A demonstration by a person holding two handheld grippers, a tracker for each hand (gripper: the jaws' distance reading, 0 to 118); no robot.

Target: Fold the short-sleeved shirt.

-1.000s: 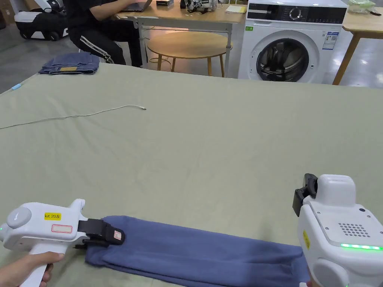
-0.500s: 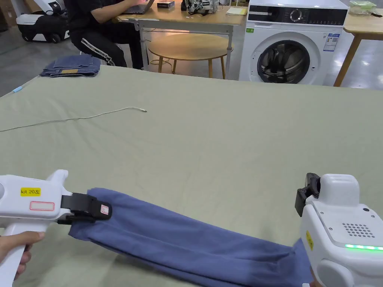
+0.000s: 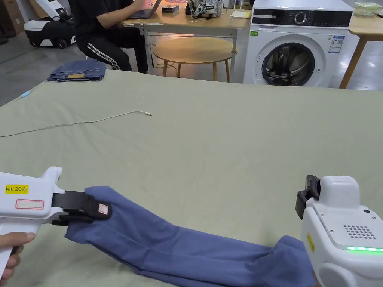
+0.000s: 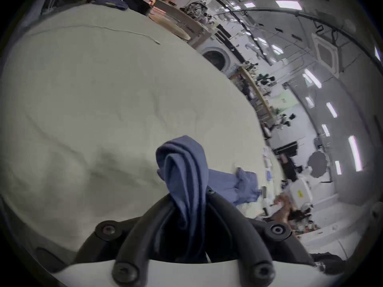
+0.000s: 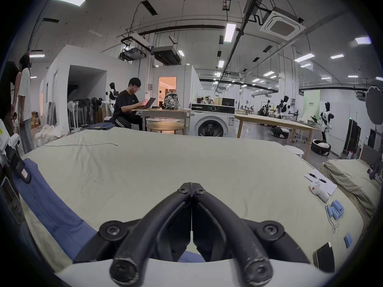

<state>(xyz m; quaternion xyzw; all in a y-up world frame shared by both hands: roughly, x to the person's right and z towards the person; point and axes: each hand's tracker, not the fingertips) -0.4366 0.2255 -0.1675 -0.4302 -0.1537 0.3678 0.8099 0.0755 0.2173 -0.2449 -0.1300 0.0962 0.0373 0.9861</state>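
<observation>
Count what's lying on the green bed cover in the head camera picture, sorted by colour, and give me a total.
Blue: 2, the folded shirt held at one end by the left gripper, and the folded jeans at the far corner
White: 1, the thin cable
Total: 3

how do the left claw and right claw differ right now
The left claw is shut on the blue shirt, lifting its end; the right claw is shut on nothing. In the head view, left lies sideways, right points away. Both have black jaws on white bodies.
</observation>
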